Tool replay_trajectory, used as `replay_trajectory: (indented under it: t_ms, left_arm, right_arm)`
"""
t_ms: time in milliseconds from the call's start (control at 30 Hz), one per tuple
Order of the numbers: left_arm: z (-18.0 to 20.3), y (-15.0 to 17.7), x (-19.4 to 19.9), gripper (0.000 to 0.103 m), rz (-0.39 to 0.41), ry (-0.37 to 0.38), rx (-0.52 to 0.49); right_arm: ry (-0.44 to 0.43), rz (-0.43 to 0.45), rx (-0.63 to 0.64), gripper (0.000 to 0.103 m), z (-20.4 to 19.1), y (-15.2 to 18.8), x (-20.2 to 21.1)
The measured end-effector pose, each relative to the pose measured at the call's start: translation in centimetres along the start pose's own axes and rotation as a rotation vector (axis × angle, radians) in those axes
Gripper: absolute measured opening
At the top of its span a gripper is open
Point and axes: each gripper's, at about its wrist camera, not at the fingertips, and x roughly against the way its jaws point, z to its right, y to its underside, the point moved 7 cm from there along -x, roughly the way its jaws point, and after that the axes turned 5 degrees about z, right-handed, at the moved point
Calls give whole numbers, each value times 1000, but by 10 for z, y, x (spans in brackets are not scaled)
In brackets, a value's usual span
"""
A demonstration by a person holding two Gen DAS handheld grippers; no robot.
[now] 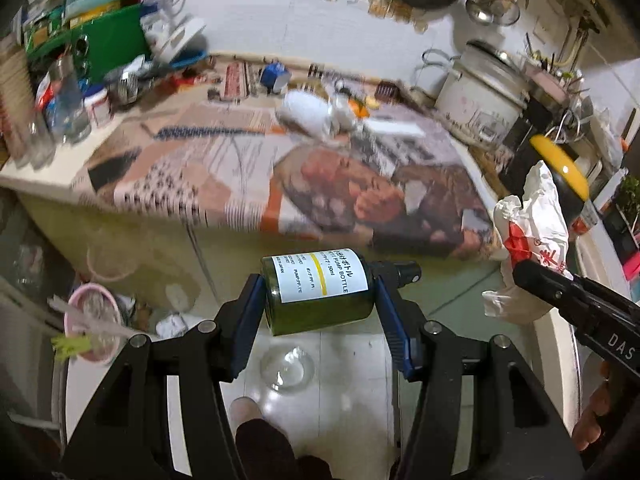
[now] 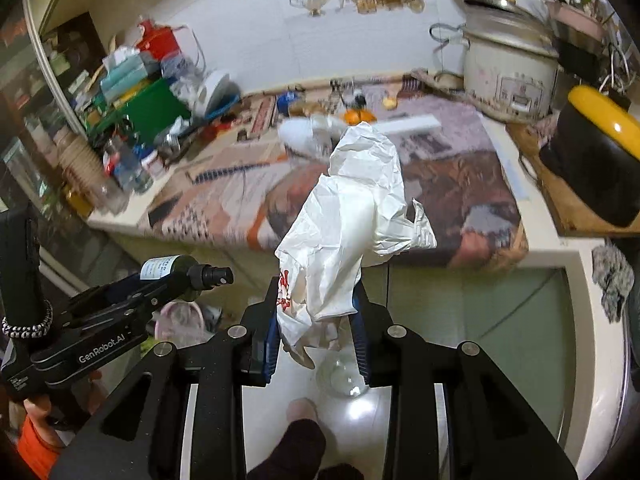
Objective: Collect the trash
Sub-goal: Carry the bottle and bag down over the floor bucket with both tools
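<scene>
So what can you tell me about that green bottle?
The green bottle is small, made of dark see-through plastic or glass, with a white label with a yellow stripe and a black pump top. It lies sideways, clamped end to end between the blue pads of the left gripper, held in the air above the pale floor.

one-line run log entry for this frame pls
left gripper: shut on green pump bottle, held sideways | right gripper: shut on crumpled white plastic bag | both off the counter, above floor
</scene>
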Motion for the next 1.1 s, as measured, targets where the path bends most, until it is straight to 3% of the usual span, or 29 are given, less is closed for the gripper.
replay_trajectory:
  t_ms: [200,367,533,800,1100]
  left_arm:
    - [0,46,-34,55,-100,-36,-4]
    - [-10,87,-87,55,-207,-47,-16]
    - [-26,133,-152,55,-291,-32,-35]
    - [-69,225,-276,55,-371,-10,-60]
    - [-119,353,-421,55,-467,21,-127]
  right_arm:
    - [-16,-117,-7,28,15,43,-32]
    - [-12,-203,-30,28,29,82,-71]
    - [11,-272,-66,28,44,123,-124]
    - [46,-302,-102,28,63,203,-216]
    - [29,-327,-135,29,87,325,-350]
